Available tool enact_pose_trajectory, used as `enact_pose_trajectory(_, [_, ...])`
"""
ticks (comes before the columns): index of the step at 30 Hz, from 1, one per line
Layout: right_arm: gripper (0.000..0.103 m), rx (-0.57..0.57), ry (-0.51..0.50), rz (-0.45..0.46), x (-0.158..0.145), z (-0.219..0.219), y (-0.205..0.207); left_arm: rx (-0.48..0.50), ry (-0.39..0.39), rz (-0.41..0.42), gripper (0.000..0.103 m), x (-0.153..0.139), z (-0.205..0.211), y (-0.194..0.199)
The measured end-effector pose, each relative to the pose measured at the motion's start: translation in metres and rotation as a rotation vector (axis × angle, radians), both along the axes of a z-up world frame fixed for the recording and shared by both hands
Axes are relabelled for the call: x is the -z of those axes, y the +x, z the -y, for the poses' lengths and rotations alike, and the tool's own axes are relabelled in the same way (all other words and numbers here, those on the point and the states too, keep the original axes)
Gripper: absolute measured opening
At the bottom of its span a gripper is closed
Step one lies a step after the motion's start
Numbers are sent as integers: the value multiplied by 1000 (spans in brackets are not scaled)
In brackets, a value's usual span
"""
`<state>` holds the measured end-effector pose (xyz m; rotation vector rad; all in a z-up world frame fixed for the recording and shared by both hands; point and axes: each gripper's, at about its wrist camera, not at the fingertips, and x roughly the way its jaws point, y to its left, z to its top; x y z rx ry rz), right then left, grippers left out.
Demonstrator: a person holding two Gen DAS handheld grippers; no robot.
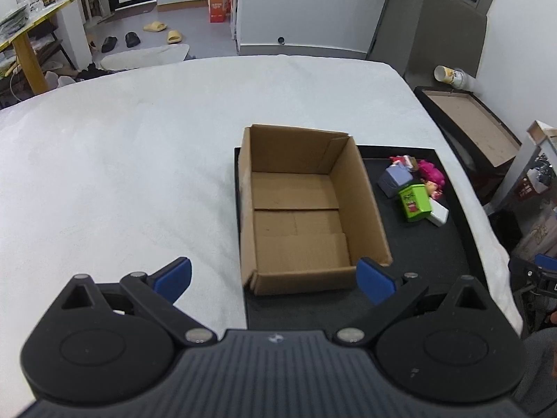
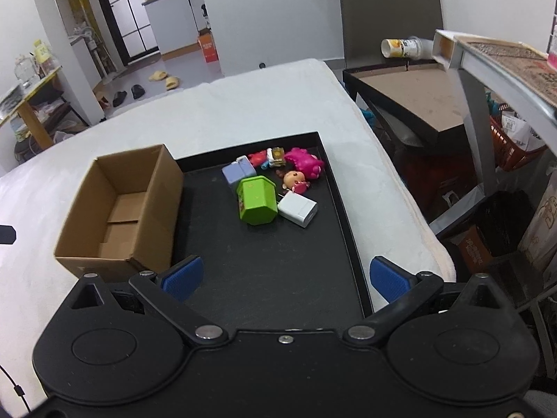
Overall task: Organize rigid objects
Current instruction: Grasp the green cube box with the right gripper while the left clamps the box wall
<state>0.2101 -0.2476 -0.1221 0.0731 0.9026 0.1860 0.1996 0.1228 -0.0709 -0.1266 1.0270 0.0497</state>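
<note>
Both tongs gape, empty: left [image 1: 273, 280], right [image 2: 285, 277]. Toys [image 2: 271, 188] sit clustered ahead of right tongs on tray [image 2: 351, 244]; box [image 2: 118, 209] ahead-left. Take green block [image 2: 257, 200] first, squarely, clear of charger [image 2: 299, 210] touching it.

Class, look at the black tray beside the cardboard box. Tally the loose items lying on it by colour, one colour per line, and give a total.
Green: 1, the green box
White: 1, the white charger
Lilac: 1, the lilac box
Pink: 2, the pink dinosaur and the small doll
Red: 1, the red toy
Yellow-brown: 1, the small toy car
Total: 7
</note>
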Motion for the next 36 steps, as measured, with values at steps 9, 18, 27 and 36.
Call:
enact_pose_trajectory(9, [84, 5, 21, -26, 27, -10, 31, -47, -45, -18, 98, 36, -19, 24])
enact_pose_trajectory(18, [70, -46, 53, -59, 44, -31, 61, -165, -173, -74, 72, 55, -57, 55])
enact_pose_trajectory(27, [63, -61, 56, -76, 58, -48, 91, -181, -220, -124, 47, 83, -66, 68])
enact_pose_trajectory(36, [53, -75, 27, -98, 76, -57, 129, -190, -256, -159, 30, 98, -61, 72])
